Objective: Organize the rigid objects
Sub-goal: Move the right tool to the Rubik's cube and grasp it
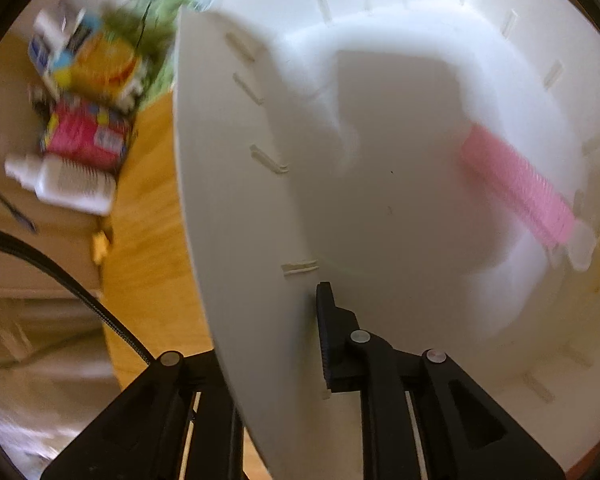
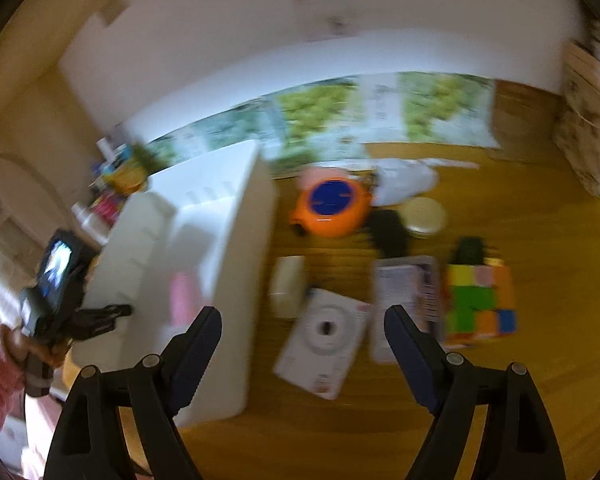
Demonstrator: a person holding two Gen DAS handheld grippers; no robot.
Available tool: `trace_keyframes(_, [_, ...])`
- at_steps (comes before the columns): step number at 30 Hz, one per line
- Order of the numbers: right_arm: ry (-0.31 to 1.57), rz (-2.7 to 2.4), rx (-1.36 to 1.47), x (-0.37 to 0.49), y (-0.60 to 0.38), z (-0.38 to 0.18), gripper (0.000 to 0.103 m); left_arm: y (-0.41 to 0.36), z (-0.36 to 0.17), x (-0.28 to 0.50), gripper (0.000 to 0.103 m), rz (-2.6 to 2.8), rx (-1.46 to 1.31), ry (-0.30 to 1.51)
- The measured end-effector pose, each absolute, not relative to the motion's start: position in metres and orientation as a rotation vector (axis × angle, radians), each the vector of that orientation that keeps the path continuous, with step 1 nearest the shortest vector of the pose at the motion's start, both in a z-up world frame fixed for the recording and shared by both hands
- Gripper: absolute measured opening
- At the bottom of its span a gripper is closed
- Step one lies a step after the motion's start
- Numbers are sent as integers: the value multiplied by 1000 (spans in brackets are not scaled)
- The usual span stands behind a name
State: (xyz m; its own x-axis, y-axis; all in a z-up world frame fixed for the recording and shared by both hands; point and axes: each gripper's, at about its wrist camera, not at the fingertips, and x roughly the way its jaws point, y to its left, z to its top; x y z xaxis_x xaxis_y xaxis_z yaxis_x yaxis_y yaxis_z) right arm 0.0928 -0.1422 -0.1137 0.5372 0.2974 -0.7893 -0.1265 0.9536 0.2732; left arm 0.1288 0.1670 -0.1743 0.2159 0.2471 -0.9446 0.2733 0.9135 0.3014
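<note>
A white plastic bin [image 1: 380, 208] stands on the wooden floor with a pink ribbed roller [image 1: 516, 188] lying inside. My left gripper [image 1: 300, 320] is shut on the bin's near wall, with one finger [image 1: 334, 336] inside and the other hidden behind the wall. The right wrist view shows the same bin [image 2: 236, 272], the pink roller [image 2: 182, 300] and the left gripper [image 2: 116, 314] on its rim. My right gripper [image 2: 304, 320] hangs open above the floor, holding nothing. Below it lies a white instant camera [image 2: 324, 340], with a booklet [image 2: 404, 300] and a colourful cube [image 2: 480, 300] to the right.
An orange round item with a blue top [image 2: 332, 208], a round tin [image 2: 424, 216], a black object [image 2: 388, 232] and a cream box [image 2: 286, 288] lie beyond the camera. A white bottle [image 1: 72, 184] and bright packets [image 1: 88, 136] are piled left of the bin. A pink-sleeved hand [image 2: 0, 360] holds the left gripper.
</note>
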Motion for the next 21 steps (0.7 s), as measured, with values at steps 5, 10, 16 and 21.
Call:
trace_keyframes(5, [984,129,199,94,-174,-115,84,158,-176,138,17,-58,523,1335])
trace_keyframes(10, [1016,15,222,99,-201,-123,84,158,-176,131,17,-72,529,1338])
trace_keyframes(16, [1092,-72,218,111,-220,-144,84,157,-171,126,17,-72,504,1361])
trace_keyframes(21, [1124,-93,189,121,-224,-156,77,158,-172,126,17,-93,498,1377])
